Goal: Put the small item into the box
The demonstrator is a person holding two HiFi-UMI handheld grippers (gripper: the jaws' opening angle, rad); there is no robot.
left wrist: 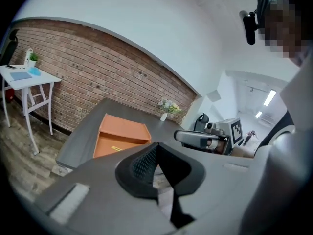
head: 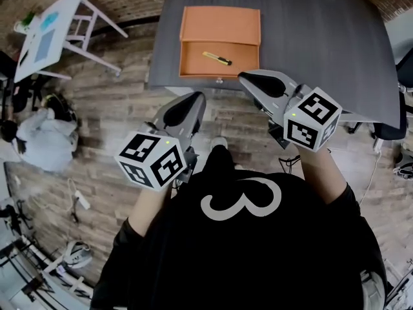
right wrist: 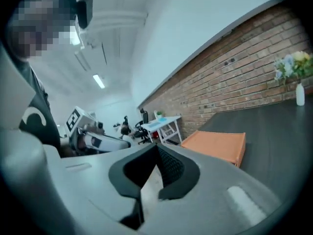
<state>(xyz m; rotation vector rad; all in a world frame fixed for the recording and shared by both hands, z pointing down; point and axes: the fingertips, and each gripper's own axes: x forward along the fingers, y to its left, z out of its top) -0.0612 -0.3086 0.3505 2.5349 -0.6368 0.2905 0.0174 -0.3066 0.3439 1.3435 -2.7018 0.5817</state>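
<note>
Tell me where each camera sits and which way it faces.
Head view: on the person's head, looking down at the orange box on the table; left tongs, right tongs, shirt show.
Left gripper view: on the left tongs, facing the box; right tongs show.
Right gripper view: on the right tongs, facing box and brick wall; left tongs show.
All three share the box.

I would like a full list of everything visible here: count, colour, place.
box: 1, orange, open, near edge of the table
small item: 1, yellow and black, inside the box
table: 1, dark grey, ahead of the person
vase with flowers: 1, white, far table corner
side table: 1, white, on the floor, left
left gripper: 1, grey, jaws shut, empty
right gripper: 1, grey, jaws shut, empty
</note>
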